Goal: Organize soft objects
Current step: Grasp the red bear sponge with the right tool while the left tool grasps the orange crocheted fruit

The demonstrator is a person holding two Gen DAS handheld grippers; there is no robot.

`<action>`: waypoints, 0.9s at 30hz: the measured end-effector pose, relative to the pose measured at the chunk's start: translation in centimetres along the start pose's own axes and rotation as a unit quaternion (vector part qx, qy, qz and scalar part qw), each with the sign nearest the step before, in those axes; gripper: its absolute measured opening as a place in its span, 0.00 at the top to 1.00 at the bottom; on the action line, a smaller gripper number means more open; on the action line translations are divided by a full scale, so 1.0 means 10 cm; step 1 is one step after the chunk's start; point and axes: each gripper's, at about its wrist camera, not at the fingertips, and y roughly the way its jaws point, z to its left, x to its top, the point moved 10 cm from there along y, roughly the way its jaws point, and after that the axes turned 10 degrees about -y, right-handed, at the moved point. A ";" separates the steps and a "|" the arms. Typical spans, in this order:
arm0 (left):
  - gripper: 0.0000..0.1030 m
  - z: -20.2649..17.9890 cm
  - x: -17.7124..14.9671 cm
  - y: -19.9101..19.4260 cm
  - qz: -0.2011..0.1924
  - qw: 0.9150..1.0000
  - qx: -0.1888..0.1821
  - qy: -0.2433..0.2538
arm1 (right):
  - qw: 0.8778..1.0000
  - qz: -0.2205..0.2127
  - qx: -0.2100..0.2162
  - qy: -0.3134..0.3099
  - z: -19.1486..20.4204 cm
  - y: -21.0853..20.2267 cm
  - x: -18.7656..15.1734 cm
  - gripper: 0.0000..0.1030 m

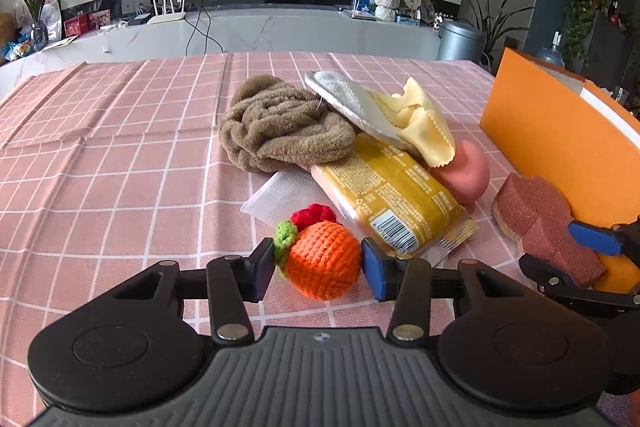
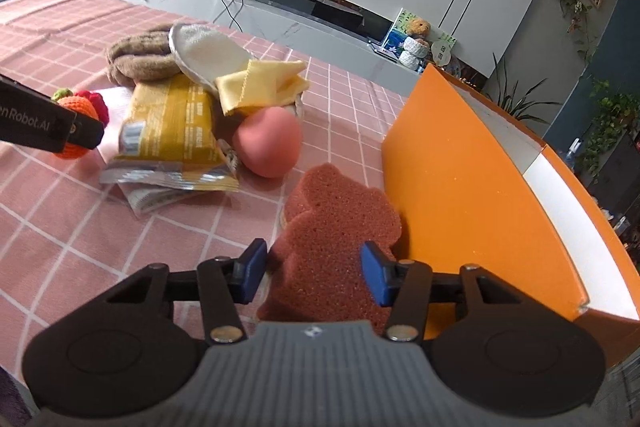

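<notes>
My left gripper (image 1: 318, 269) has its jaws on both sides of a crocheted orange fruit (image 1: 324, 259) with a green leaf, touching it; a red crocheted piece (image 1: 314, 215) lies just behind. My right gripper (image 2: 310, 273) is open around a reddish-brown sponge (image 2: 336, 223) lying beside the orange box (image 2: 472, 195); the sponge also shows in the left wrist view (image 1: 536, 215). A pile holds a brown towel (image 1: 276, 125), a white cloth (image 1: 344, 99), a yellow cloth (image 1: 420, 123), a yellow snack packet (image 1: 396, 195) and a pink soft ball (image 1: 468, 173).
The pink checked tablecloth (image 1: 100, 167) covers the table. The orange box (image 1: 560, 147) with a white inside stands at the right edge. A clear bubble-wrap piece (image 1: 280, 197) lies under the pile. A TV console and plants stand behind the table.
</notes>
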 end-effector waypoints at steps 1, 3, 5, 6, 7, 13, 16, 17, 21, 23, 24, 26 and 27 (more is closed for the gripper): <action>0.49 -0.01 0.00 -0.02 -0.001 1.000 -0.001 0.001 | 1.000 -0.003 0.002 0.002 0.00 -0.02 0.01 0.53; 0.49 -0.03 0.00 -0.06 -0.004 1.000 -0.003 0.004 | 1.000 -0.011 0.008 0.002 0.02 -0.07 0.04 0.58; 0.49 -0.05 0.00 -0.10 -0.006 1.000 -0.005 0.007 | 1.000 -0.019 0.014 0.002 0.03 -0.12 0.07 0.61; 0.49 -0.06 0.01 -0.12 -0.008 1.000 -0.006 0.007 | 1.000 -0.022 0.017 0.004 0.03 -0.14 0.08 0.63; 0.49 -0.07 0.01 -0.15 -0.010 1.000 -0.006 0.007 | 0.999 -0.026 0.020 0.006 0.03 -0.17 0.09 0.64; 0.49 -0.14 0.07 -0.34 -0.025 1.000 -0.014 0.009 | 0.998 -0.059 0.034 0.016 0.00 -0.38 0.20 0.68; 0.49 -0.20 0.09 -0.43 -0.032 0.999 -0.021 0.014 | 0.996 -0.071 0.041 0.025 -0.01 -0.47 0.23 0.68; 0.49 -0.23 0.09 -0.46 -0.034 0.999 -0.023 0.016 | 0.996 -0.077 0.038 0.023 -0.02 -0.51 0.25 0.77; 0.49 -0.33 0.08 -0.56 -0.038 0.998 -0.036 0.022 | 0.994 -0.097 0.036 0.019 -0.04 -0.66 0.31 0.78; 0.49 -0.36 0.08 -0.61 -0.042 0.998 -0.039 0.027 | 0.994 -0.105 0.036 0.019 -0.05 -0.71 0.33 0.78; 0.49 -0.38 0.09 -0.64 -0.045 0.998 -0.041 0.029 | 0.993 -0.109 0.035 0.018 -0.06 -0.75 0.34 0.79; 0.49 -0.41 0.12 -0.69 -0.051 0.997 -0.044 0.030 | 0.992 -0.119 0.030 0.016 -0.09 -0.82 0.37 0.79; 0.49 -0.42 0.14 -0.72 -0.054 0.997 -0.046 0.030 | 0.992 -0.126 0.026 0.014 -0.11 -0.86 0.39 0.79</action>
